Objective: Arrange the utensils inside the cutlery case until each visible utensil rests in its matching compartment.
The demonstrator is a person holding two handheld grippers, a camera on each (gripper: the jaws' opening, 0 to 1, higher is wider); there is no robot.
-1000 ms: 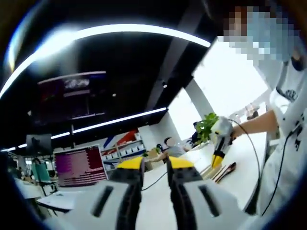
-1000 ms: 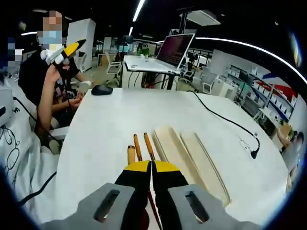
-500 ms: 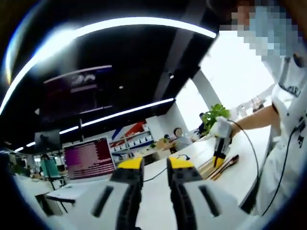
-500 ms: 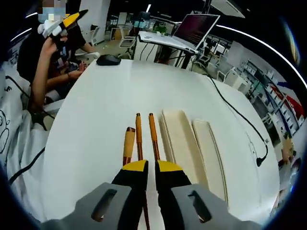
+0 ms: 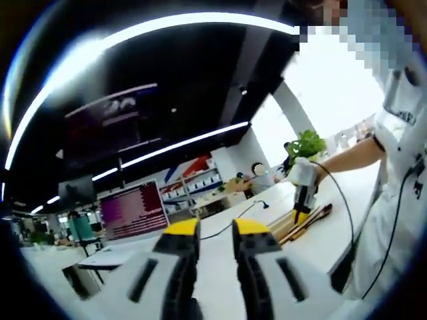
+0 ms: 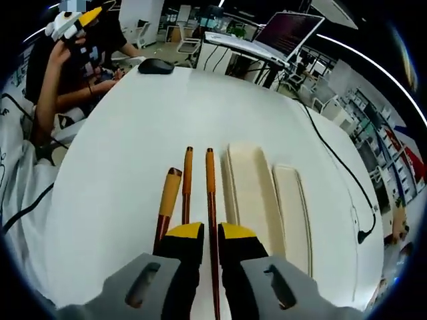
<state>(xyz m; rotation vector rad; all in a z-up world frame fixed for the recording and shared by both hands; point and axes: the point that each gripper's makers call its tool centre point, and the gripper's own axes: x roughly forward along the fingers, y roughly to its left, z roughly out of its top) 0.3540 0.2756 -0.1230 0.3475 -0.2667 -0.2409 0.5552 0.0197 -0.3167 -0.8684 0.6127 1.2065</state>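
A: What sits at the left of the right gripper view?

B: A person's forearm [image 6: 50, 87] at upper left, holding up the left gripper [image 6: 75, 21], yellow tips up. Right of it a black mouse [image 6: 155, 66] lies on the white table [image 6: 120, 160].

A: And lower centre?

B: Three wooden-handled utensils side by side: a broad-handled one [image 6: 167, 203], then two thin ones [image 6: 187, 183] and [image 6: 210, 193]. The last runs down into the slim gap between the right gripper's [image 6: 204, 232] jaws; whether they pinch it, I can't tell. Just right lie the pale cutlery case's two long halves [image 6: 250, 193] and [image 6: 292, 207], all three utensils outside them. A black cable [image 6: 337, 163] trails at right; a laptop [image 6: 287, 33] stands at top.

A: The left gripper view?

B: It tilts up toward a ceiling light strip [image 5: 133, 33]. The left gripper [image 5: 215, 230] at bottom centre has its jaws parted a little, holding nothing. The right gripper [image 5: 301, 197] stands right of centre, tips down over the utensils, which look blurry here.
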